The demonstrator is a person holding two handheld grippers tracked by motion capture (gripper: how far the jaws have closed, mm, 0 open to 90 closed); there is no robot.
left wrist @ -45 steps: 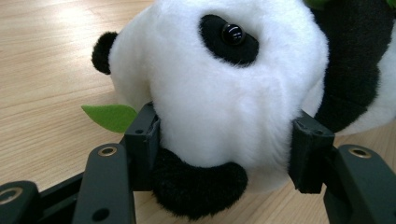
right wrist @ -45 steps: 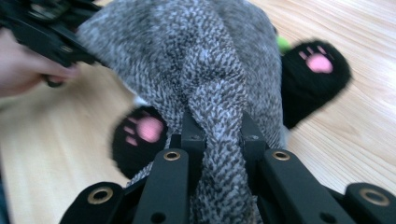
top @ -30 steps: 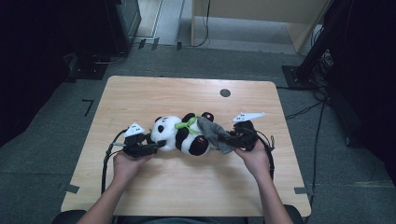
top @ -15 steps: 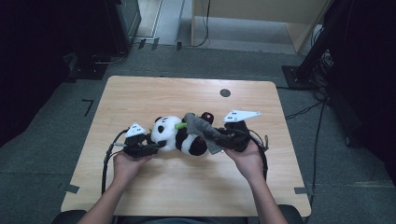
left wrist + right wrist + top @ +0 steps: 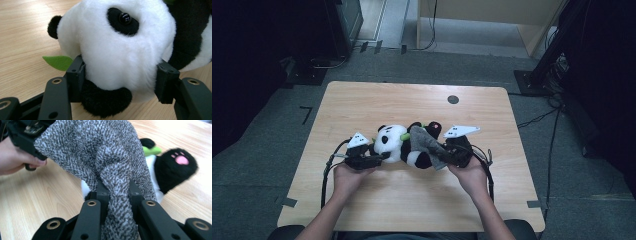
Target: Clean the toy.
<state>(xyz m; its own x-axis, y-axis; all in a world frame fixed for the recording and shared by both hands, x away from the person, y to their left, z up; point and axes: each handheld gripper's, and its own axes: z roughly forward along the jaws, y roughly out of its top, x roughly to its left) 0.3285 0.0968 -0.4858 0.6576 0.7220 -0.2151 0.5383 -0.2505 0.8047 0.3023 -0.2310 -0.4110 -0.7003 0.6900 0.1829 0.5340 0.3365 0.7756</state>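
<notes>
In the right gripper view, the grey knitted cloth (image 5: 100, 157) covers most of the panda toy (image 5: 175, 167), so only a black paw with a pink pad, a bit of white belly and a green piece can be seen. The lower end of the cloth is cut off between the gripper arms. In the left gripper view, the panda toy (image 5: 120, 50) is very close, and its body is cut off at the right edge; 1 eye and 1 ear are visible.

The right gripper (image 5: 116, 191) is clenched on a fold of the cloth, with both jaws pressing it tightly. The left gripper (image 5: 120, 85) grasps the head of the panda, 1 jaw on each side of the white fur, which is squeezed between them. A green felt leaf (image 5: 58, 62) lies on the table (image 5: 22, 32) beside the left jaw.

In the high view, the panda toy (image 5: 394, 142) lies near the middle of the table (image 5: 412, 100), between the left gripper (image 5: 364, 160) and the right gripper (image 5: 452, 152), with the cloth (image 5: 427, 145) draped over its body. Farther away, a small dark round spot (image 5: 453, 99) sits near the far edge.
</notes>
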